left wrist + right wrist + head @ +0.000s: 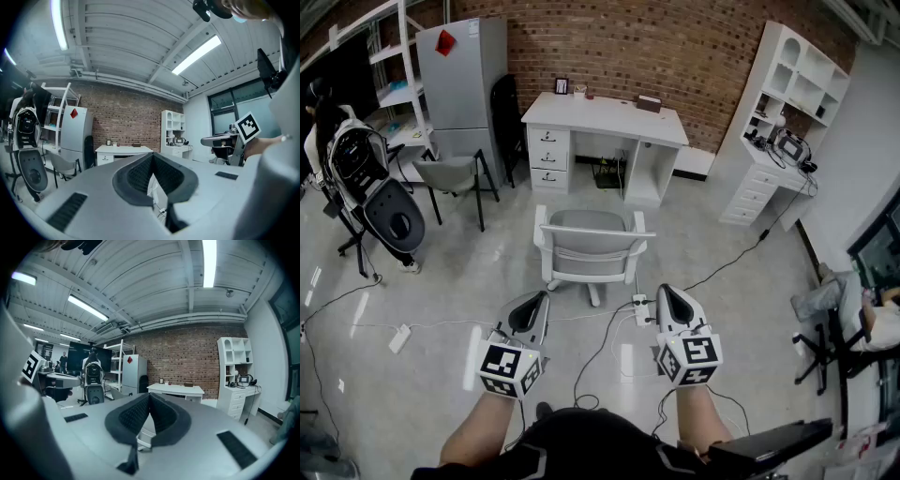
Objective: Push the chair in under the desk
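A grey chair [591, 244] with white legs stands on the floor, its back toward me, a short way in front of the white desk [605, 119] by the brick wall. My left gripper [534, 302] and right gripper [667, 296] are held side by side below the chair, both shut and empty, apart from the chair. In the left gripper view the shut left gripper [152, 157] points toward the desk [123, 151]. In the right gripper view the shut right gripper [149, 397] points at the desk [177, 389] too.
Cables and a power strip [641, 308] lie on the floor between my grippers and the chair. A second grey chair [450, 175] and a grey fridge [464, 75] stand at the left, a white shelf unit [783, 122] at the right. A robot-like device [370, 187] stands far left.
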Tool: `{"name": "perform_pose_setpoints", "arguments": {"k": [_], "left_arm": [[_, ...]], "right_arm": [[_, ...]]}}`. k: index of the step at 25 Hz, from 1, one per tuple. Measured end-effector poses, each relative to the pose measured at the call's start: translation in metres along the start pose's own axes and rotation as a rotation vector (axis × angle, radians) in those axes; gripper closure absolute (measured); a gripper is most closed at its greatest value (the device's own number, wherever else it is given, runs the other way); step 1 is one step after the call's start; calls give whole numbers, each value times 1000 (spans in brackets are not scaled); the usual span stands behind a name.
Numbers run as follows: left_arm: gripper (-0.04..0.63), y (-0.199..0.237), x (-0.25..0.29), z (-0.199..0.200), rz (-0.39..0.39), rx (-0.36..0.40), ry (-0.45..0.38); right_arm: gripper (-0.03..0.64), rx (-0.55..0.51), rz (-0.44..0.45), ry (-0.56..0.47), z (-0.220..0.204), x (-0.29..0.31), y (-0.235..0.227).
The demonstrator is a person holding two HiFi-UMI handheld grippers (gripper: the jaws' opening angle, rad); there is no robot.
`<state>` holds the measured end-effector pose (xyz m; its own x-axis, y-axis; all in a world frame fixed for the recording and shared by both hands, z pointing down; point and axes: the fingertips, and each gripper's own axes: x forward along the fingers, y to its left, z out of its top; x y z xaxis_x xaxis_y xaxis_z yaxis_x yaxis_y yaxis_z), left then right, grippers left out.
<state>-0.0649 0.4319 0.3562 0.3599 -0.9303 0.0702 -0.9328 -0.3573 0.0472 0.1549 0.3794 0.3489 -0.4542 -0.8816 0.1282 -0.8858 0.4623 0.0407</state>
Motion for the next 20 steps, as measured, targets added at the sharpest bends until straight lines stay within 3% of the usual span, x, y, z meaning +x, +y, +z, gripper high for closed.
{"name": "perform_pose_setpoints", "arguments": {"k": [20], "left_arm": [[588,21,-8,0,-14,-46,-12]], "right_arm": [[614,-55,-11,12,4,4,32]]}}
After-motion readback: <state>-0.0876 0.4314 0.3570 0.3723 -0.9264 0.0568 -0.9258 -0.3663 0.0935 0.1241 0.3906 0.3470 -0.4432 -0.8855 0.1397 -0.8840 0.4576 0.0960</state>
